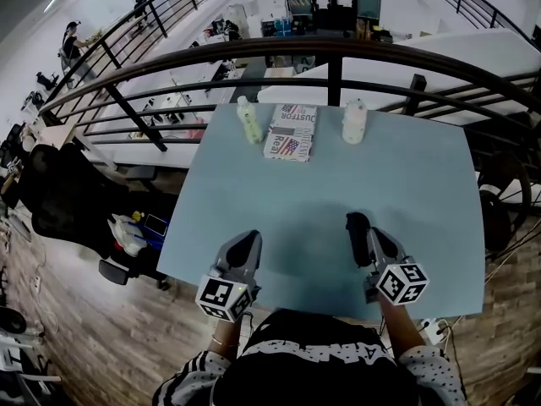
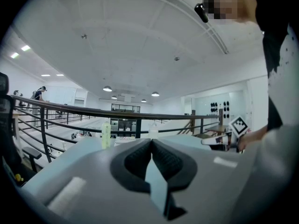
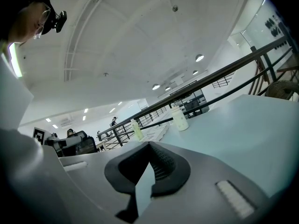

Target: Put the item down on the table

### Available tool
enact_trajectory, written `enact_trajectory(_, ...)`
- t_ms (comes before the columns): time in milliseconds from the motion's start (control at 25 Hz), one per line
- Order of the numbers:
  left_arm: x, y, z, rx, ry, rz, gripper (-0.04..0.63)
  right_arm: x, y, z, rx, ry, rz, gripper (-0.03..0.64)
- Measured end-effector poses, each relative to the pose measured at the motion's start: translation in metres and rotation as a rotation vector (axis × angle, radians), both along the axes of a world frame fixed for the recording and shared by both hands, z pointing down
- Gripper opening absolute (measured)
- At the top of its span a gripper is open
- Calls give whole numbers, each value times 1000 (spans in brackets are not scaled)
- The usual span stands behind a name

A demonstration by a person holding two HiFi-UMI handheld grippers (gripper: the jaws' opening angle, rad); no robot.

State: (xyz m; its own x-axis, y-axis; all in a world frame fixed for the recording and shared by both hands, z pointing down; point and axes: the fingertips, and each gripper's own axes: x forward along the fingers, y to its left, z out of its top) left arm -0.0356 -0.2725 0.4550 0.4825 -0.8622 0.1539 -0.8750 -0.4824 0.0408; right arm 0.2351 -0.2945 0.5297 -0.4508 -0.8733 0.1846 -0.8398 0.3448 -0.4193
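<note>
Both grippers rest low over the near part of the pale blue table (image 1: 423,193), pointing away from the person. My left gripper (image 1: 247,242) is shut with nothing between its jaws, and so is my right gripper (image 1: 357,224). At the table's far edge stand a pale green bottle (image 1: 248,120), a flat printed packet (image 1: 289,131) and a white bottle (image 1: 353,122). The left gripper view has the green bottle (image 2: 106,134) and white bottle (image 2: 153,131) far beyond its closed jaws (image 2: 151,142). In the right gripper view the white bottle (image 3: 179,118) and green bottle (image 3: 137,129) stand past the closed jaws (image 3: 149,146).
A dark metal railing (image 1: 334,49) runs just behind the table's far edge, with a lower floor of desks beyond. A black office chair (image 1: 63,197) stands left of the table. A person (image 1: 69,41) is at the far upper left.
</note>
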Motion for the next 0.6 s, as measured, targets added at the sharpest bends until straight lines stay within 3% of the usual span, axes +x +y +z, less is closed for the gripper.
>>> enact_trajectory(600, -1, -1, -3, 4, -8, -9, 0, -1, -2, 1, -11, -1, -8, -2)
